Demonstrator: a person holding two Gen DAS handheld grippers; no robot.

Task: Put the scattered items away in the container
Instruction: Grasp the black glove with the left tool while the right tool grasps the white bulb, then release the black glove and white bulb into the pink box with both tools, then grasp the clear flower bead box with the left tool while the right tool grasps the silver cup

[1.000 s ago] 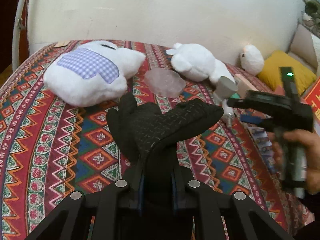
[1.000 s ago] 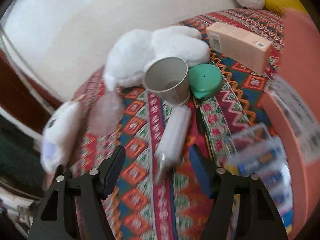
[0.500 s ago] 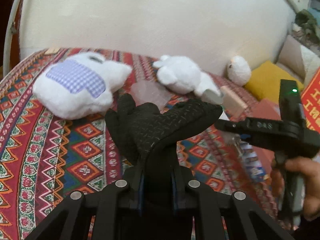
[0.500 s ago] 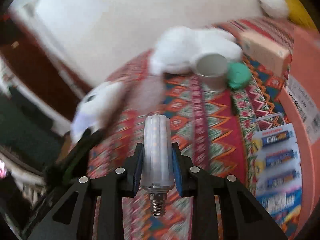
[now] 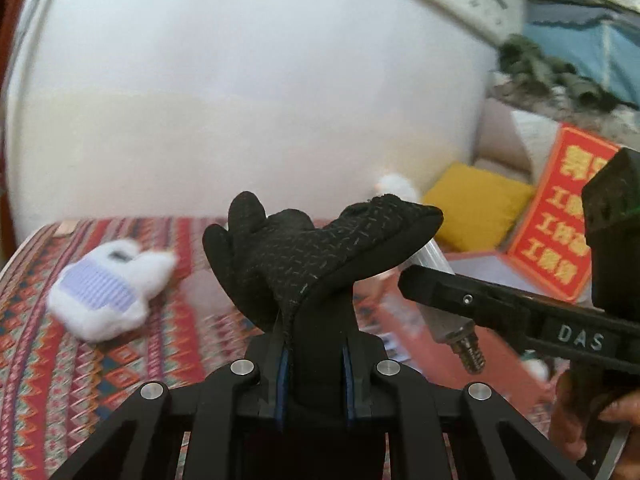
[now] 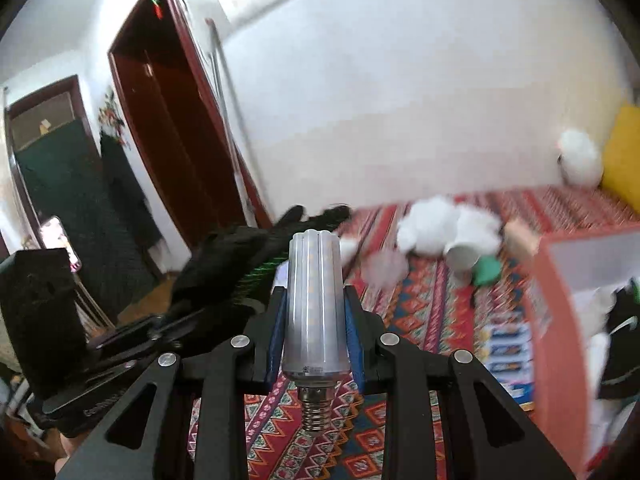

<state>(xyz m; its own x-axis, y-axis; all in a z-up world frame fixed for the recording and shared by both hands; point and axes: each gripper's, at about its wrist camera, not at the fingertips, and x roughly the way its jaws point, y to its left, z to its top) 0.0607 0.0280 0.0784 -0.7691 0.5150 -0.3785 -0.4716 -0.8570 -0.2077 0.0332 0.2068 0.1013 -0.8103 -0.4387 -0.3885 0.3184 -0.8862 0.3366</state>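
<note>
A black glove [image 5: 316, 256] is clamped by the left gripper [image 5: 314, 364], and a corn-shaped bulb [image 6: 316, 304] is clamped by the right gripper [image 6: 316, 332] above the patterned bedcover [image 6: 424, 308].

Your left claw [image 5: 312, 360] sits at the bottom centre of its view, clamped on a black glove [image 5: 312, 256]. Your right claw [image 6: 314, 332] pinches a bulb [image 6: 314, 300] upright (screw base pointing down). Your right hand [image 5: 592, 420] grips its handle at lower right.

Two grippers, one black glove [image 5: 316, 256], one bulb [image 6: 314, 304], three white plush toys [image 6: 432, 226], one cup [image 6: 462, 256], one yellow cushion [image 5: 476, 206].
</note>
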